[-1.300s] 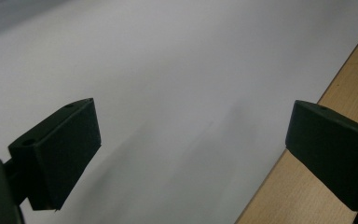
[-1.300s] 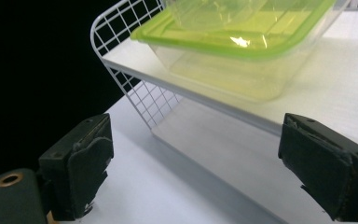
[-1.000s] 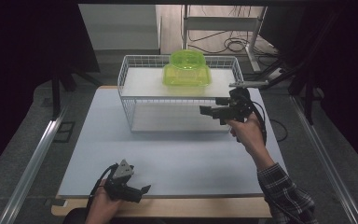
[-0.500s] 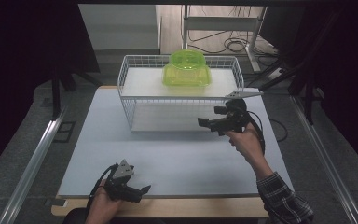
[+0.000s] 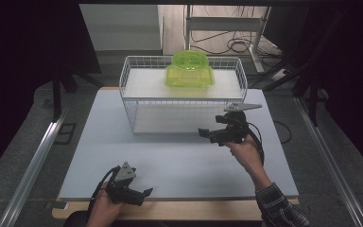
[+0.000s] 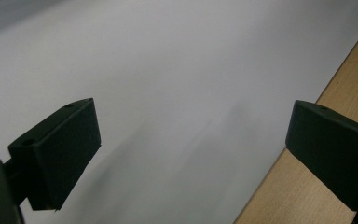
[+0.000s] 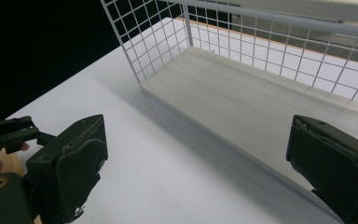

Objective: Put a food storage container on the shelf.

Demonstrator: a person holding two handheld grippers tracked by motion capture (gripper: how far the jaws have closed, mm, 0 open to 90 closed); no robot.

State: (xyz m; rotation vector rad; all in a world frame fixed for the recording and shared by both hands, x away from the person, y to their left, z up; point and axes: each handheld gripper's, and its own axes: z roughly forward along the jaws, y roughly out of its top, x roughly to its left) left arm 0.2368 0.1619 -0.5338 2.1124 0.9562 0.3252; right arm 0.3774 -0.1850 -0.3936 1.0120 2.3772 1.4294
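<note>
Green translucent plastic container [image 5: 189, 70] sits on the wire basket [image 5: 131, 111] shelf at the table's far edge, likely light, stiff and slick, best pinched at its rim, while the right gripper [image 5: 211, 134] hovers nearby, wide open, empty.

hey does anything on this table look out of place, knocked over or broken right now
Nothing stands out. The green plastic container sits level on the top shelf of the white wire rack, which stands square on the table. No spill or damage shows. The left gripper and right gripper are both open and hold nothing.
</note>
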